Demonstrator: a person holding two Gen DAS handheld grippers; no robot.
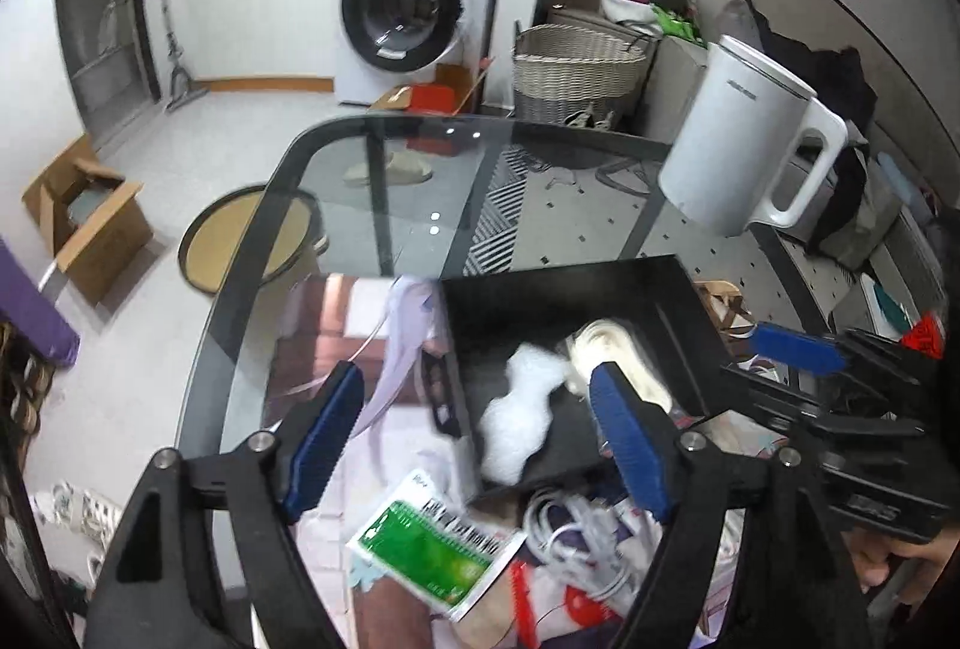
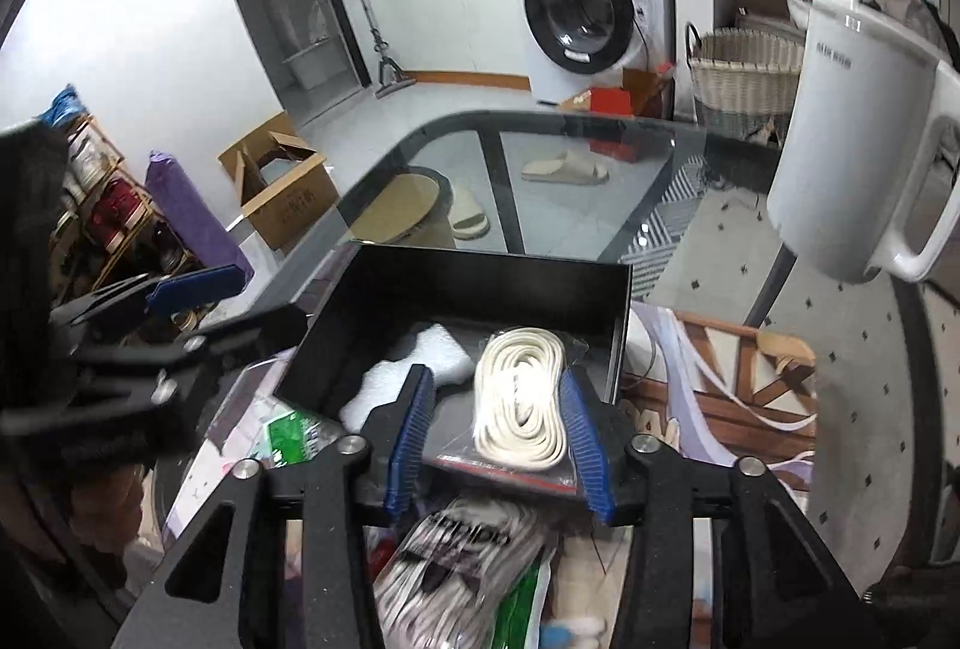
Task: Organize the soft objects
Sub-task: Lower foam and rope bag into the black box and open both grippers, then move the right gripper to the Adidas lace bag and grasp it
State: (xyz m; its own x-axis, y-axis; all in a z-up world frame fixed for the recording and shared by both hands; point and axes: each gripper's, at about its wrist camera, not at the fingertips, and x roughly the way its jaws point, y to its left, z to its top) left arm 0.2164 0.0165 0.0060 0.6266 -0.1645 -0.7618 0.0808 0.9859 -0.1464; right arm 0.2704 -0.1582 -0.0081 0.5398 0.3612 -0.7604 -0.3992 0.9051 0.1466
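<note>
Nearest the table's front edge lie a green packet (image 1: 426,547) and a tangle of white cable (image 1: 576,535), still outside the black box (image 2: 480,283); the left gripper (image 1: 480,433) hovers wide open, holding nothing; the right gripper (image 2: 498,445) straddles the bagged white cord (image 2: 519,397), jaws spread either side, seemingly not pinching; best release it flat inside the box beside the white foam piece (image 2: 414,367), clear of the near wall.

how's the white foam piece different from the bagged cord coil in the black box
The white foam piece is loose, lumpy and bright white; the bagged cord coil is cream, neatly looped and sealed in clear plastic. The foam lies wholly inside the black box; the coil's bag overhangs the near edge. Both are soft.
</note>
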